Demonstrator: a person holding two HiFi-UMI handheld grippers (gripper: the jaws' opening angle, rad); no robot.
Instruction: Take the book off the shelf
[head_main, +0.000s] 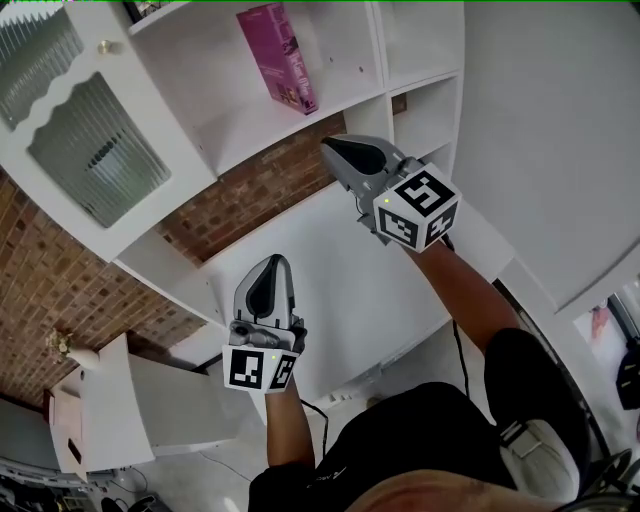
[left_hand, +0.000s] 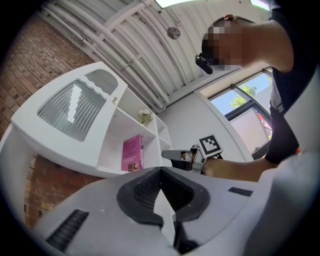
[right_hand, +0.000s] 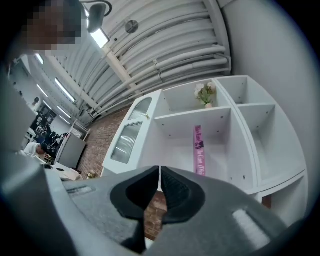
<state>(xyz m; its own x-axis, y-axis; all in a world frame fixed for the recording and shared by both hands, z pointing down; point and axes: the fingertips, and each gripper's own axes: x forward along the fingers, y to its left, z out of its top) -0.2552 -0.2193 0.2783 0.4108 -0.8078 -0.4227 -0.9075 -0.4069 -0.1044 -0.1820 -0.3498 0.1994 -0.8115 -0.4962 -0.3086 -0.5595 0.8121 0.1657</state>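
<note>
A pink book (head_main: 280, 55) stands upright, alone, in a compartment of the white shelf unit (head_main: 345, 40). The same book (right_hand: 199, 149) shows spine-on in the right gripper view, and the book (left_hand: 132, 153) also appears in the left gripper view. My right gripper (head_main: 335, 150) is shut and empty, its tips just below the shelf board under the book. My left gripper (head_main: 272, 266) is lower and to the left, over the white counter (head_main: 360, 290), shut with nothing in it.
A glass-fronted cabinet door (head_main: 85, 130) stands left of the book's compartment. A brick wall (head_main: 255, 195) shows behind the counter. A small vase of flowers (right_hand: 205, 93) sits on the shelf above the book. Empty compartments (head_main: 425, 110) lie to the right.
</note>
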